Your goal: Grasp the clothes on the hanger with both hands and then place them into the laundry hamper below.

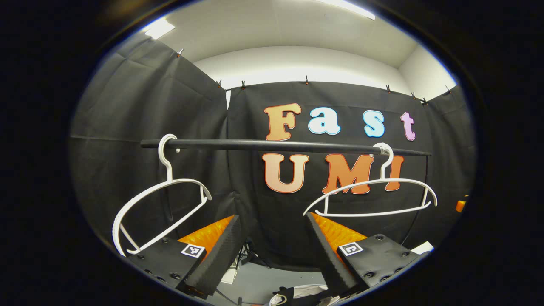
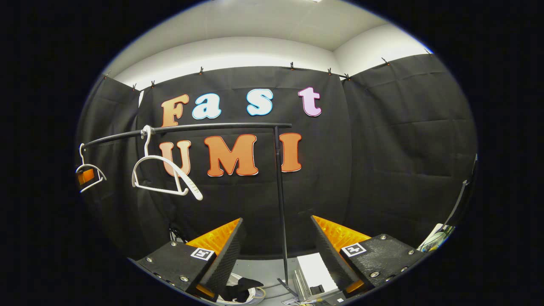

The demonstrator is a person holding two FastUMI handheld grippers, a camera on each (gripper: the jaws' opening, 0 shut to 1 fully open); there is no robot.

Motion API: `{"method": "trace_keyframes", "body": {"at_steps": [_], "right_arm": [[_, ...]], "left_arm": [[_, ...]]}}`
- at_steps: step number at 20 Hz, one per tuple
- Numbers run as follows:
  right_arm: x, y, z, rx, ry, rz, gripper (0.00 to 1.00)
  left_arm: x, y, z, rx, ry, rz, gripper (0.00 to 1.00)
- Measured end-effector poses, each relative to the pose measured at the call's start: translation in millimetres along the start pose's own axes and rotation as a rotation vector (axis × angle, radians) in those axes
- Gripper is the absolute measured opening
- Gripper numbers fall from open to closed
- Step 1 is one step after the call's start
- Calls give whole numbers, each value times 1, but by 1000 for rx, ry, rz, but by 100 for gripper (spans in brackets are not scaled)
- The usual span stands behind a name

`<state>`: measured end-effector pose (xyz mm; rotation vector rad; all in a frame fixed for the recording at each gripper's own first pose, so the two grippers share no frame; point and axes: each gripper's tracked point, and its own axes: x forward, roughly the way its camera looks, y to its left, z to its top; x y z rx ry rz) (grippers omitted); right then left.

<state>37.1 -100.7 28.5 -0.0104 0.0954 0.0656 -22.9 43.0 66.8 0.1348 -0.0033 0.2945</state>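
Two bare white hangers hang on a black rail [image 1: 280,145]: one at the left [image 1: 163,195], one at the right [image 1: 374,196]. My left gripper [image 1: 273,219] is open below the rail, between the two hangers, and holds nothing. Far down between its fingers lies a heap of black and white clothes [image 1: 293,293]. My right gripper [image 2: 277,219] is open and empty, facing the rail's upright pole [image 2: 280,204]. Both hangers show to its left, the nearer hanger [image 2: 163,174] and the farther hanger [image 2: 90,172]. Black cloth [image 2: 238,290] lies low inside a white rim [image 2: 257,293], apparently the hamper.
A white box [image 2: 312,267] stands on the grey floor right of the pole's foot. The black cloth wall closes the booth behind the rail and on both sides. Cables run at the right edge [image 2: 442,236].
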Motion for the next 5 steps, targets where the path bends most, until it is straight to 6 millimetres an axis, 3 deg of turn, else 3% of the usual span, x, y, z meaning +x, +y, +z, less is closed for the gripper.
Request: {"method": "trace_keyframes", "body": {"at_steps": [1,2,5], "right_arm": [[0,3,0,1,-3,-3,100],[0,5,1,3,-9,-7,93],[-2,8,3,8,-21,-26,100]], "left_arm": [[3,1,2,-3,-7,-6,98],[5,2,4,-5,-15,-13,98],[13,6,10,-5,-40,-23,98]]}}
